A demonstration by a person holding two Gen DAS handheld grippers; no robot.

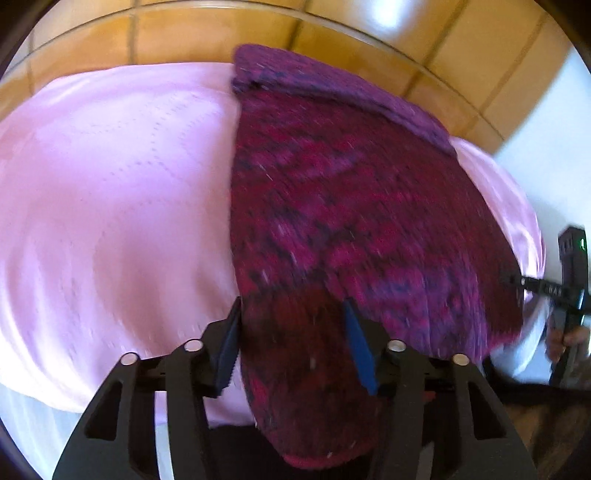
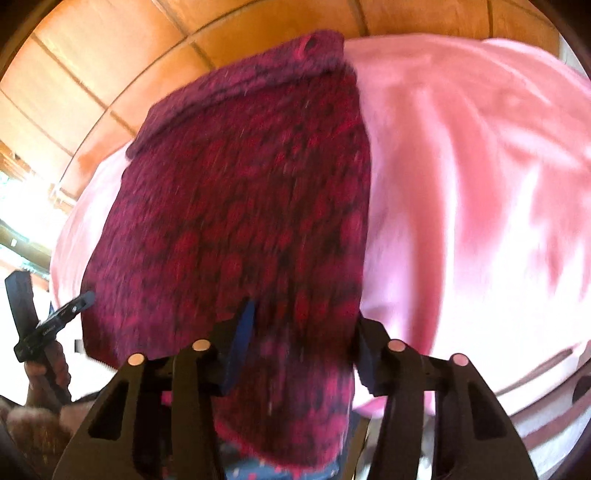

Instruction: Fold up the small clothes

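Note:
A dark red and purple knitted garment (image 1: 351,206) lies on a pink cloth (image 1: 118,206), with its near edge hanging over the front. My left gripper (image 1: 291,332) has its blue-padded jaws apart on either side of the garment's near left part, which drapes between them. In the right wrist view the same garment (image 2: 243,206) fills the middle. My right gripper (image 2: 304,332) also stands with jaws apart around the near right part of the garment. Each gripper shows at the edge of the other's view, the right one (image 1: 569,288) and the left one (image 2: 48,321). Both views are blurred.
The pink cloth (image 2: 461,184) covers a rounded surface. Orange-brown floor tiles (image 1: 184,33) lie beyond it. A white wall (image 1: 546,140) stands at the right of the left wrist view. A hand (image 2: 48,373) holds the left gripper's handle.

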